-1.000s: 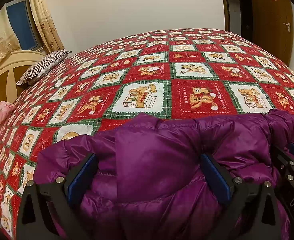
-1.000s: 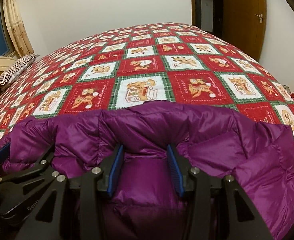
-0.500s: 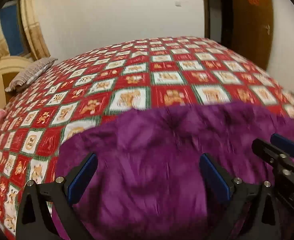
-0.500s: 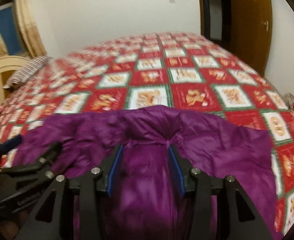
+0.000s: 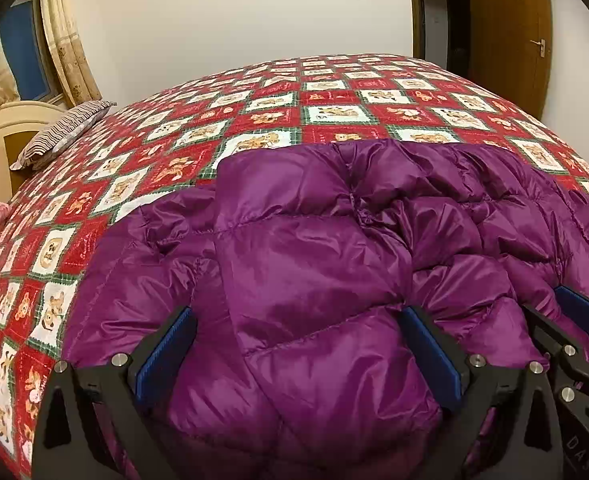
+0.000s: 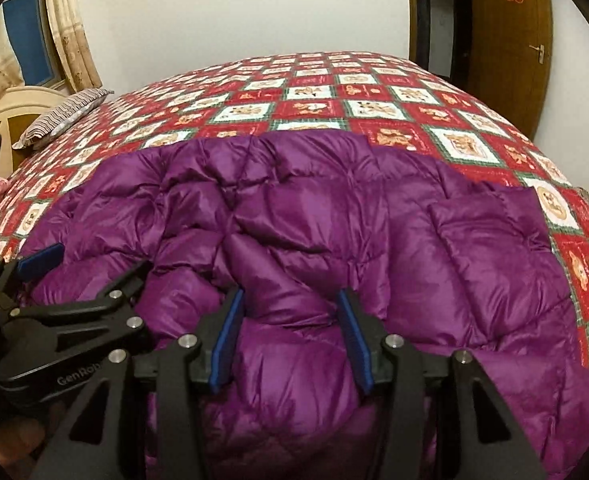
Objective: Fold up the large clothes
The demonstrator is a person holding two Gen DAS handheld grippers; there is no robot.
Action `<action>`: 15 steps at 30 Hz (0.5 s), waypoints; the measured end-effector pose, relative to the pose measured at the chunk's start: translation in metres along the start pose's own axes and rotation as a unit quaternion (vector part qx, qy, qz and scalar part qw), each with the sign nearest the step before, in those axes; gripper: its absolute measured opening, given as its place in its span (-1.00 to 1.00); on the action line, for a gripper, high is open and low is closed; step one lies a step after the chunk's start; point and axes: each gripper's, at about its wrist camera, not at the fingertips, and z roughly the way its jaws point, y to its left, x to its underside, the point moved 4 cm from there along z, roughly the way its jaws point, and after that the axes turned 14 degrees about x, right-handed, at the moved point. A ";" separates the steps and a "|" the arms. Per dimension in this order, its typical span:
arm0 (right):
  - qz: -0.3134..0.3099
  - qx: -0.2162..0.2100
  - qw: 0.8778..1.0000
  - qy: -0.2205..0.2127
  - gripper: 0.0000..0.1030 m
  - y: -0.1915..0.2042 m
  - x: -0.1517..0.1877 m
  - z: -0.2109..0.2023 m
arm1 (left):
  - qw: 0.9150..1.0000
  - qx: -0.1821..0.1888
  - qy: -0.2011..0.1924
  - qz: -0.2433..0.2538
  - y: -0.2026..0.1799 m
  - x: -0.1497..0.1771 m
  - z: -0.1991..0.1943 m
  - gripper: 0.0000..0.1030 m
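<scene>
On the bedspread [image 5: 254, 120], purple jacket [image 5: 314, 248] bunched between both grippers' jaws

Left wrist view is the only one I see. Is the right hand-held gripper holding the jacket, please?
Observer: Yes. In the right wrist view, the right hand-held gripper pinches a thick fold of the jacket between its pads.
Operator: What lies at the jacket's right side?
Observer: A flat quilted part, perhaps a sleeve, lies on top there.
Operator: Does it hang over the edge of the bed?
Observer: No, the bed cover shows beyond it.
</scene>
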 end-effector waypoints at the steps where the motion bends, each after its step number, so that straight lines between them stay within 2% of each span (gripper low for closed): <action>1: 0.000 0.000 1.000 -0.001 0.02 0.001 0.001 0.000 | 1.000 -0.001 0.000 0.001 -0.001 0.001 0.000 0.98; 15: -0.003 0.004 1.000 -0.003 0.03 0.001 0.002 0.000 | 1.000 -0.002 0.001 0.001 0.000 0.001 0.001 0.98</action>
